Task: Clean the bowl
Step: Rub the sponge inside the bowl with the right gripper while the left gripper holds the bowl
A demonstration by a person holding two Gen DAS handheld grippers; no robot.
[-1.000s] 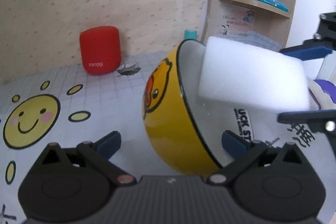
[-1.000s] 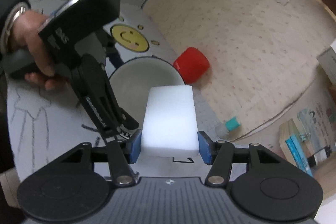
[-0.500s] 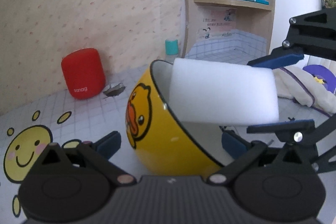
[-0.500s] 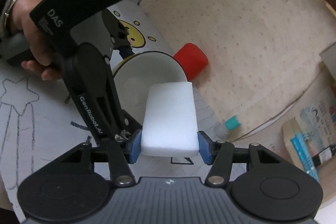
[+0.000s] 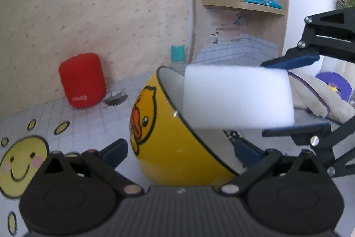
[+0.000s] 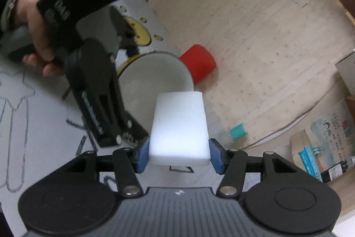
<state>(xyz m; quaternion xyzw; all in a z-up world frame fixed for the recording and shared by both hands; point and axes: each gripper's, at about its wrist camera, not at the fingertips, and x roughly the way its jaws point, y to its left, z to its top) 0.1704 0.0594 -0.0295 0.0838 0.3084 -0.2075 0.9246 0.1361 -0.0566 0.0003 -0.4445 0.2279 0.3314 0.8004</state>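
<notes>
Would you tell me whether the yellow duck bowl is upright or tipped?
Tipped: the bowl sits between the left gripper fingers, its white inside facing sideways toward the sponge.

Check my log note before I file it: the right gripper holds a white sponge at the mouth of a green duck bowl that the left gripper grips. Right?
Nearly. The bowl is yellow, not green, as the left wrist view shows. The right gripper does hold the white sponge at its mouth, and the left gripper grips it.

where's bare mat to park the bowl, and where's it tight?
Bare mat lies between the red speaker, the sun drawing and the bowl. Also the sketched area under the left gripper. Crowded: right of the bowl, with the sponge, right gripper and folded cloth.
</notes>
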